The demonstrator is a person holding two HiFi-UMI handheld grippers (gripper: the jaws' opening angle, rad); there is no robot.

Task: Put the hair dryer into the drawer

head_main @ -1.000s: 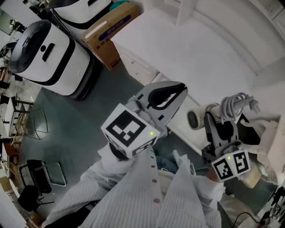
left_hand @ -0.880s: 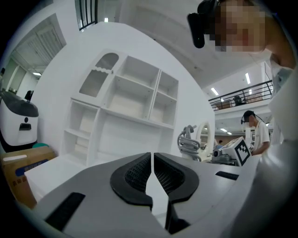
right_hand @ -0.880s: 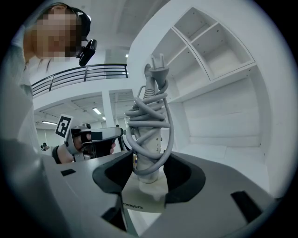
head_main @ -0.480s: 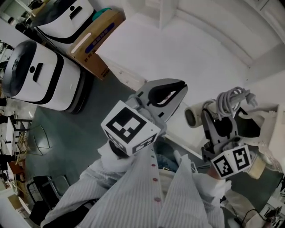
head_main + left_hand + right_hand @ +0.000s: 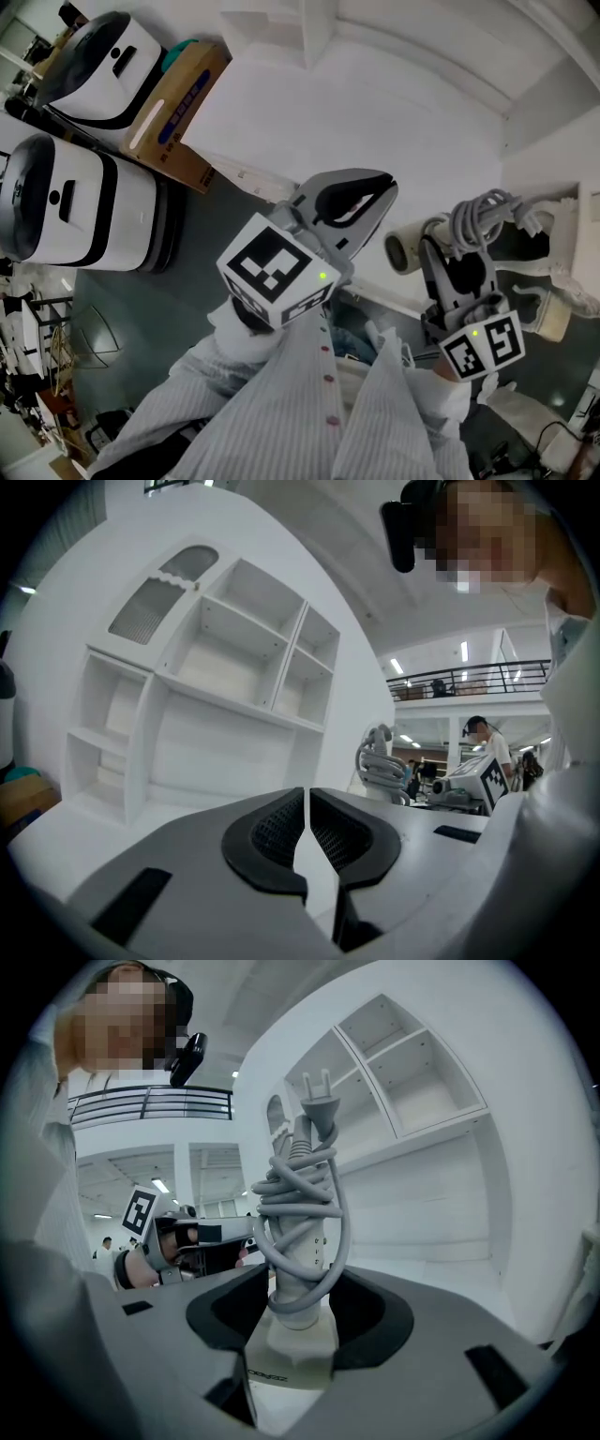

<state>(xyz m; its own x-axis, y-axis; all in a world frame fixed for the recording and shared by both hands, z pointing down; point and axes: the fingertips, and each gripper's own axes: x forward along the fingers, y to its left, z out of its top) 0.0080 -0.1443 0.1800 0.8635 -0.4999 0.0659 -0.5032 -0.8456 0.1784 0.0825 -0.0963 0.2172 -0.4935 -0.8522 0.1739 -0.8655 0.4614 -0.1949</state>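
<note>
R gripper fingers squeeze the hair dryer by its handle, w/ the cord wound round so nothing dangles. It sits between them, over the worktop. L gripper fingers are closed, empty, kept aside.

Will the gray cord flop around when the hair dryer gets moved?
Probably not much: the cord is wound in tight loops round the hair dryer, so it should hold together. The plug sticks up free, so it may wobble. The right gripper is clamped on the dryer, which looks hard and stiff.
</note>
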